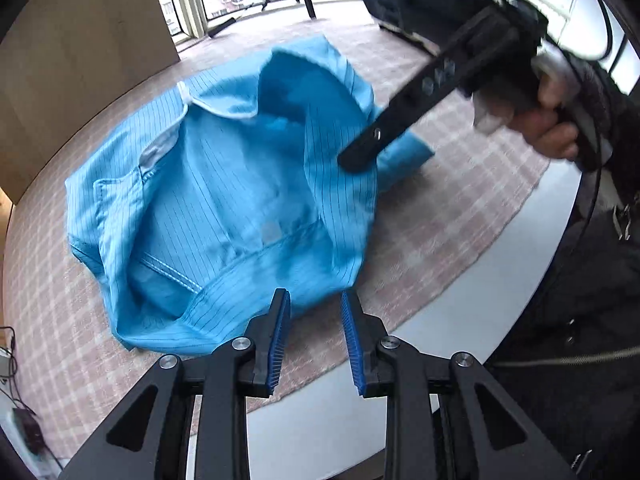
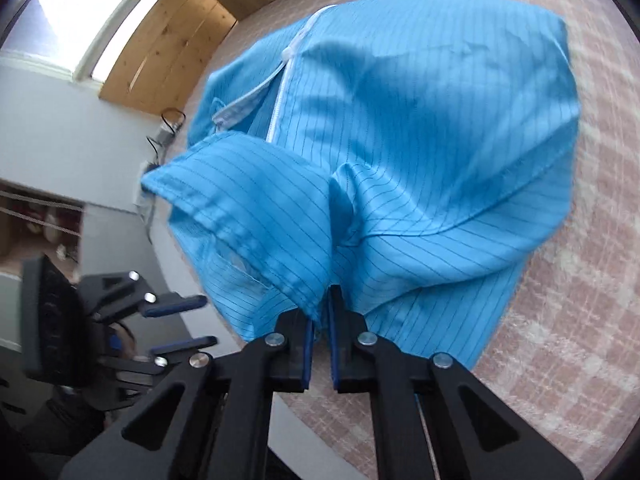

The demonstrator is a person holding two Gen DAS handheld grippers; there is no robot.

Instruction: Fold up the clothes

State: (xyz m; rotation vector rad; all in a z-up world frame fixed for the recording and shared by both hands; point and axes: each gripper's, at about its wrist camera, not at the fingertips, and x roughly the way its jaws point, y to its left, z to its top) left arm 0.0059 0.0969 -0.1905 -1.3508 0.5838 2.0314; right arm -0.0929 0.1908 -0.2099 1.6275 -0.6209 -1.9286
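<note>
**Inspector:** Recording the blue jacket as lying bunched on the checked cloth covering the tabletop. Zip partly undone, near hem sitting close to the near edge of the cloth.

**Clerk:** Confirming. Asking after the right tool.

**Inspector:** Pinching a raised fold on the jacket's right side between almost fully closed pads. Catching only a thin edge of fabric, by the look of it.

**Clerk:** Flagging that as the first risk: slipping free under any pull and dropping the fold crooked.

**Inspector:** Agreeing. Also noting several layers rucked up beneath the pinch. Probably dragging the whole jacket across the cloth, rather than turning one panel over.

**Clerk:** Asking after the left tool.

**Inspector:** Hovering just at the near hem, pads standing partly apart and holding nothing.

**Clerk:** Leaving the jacket unanchored, then, during any lift from the right.

**Inspector:** Judging so. Expecting a second hazard there: pulling the checked cloth along with the jacket toward the near edge of the tabletop.

**Clerk:** Adding the undone zip, possibly letting the front panels splay and spoiling a square fold.

**Inspector:** Advising closing on the hem before pulling.
</note>
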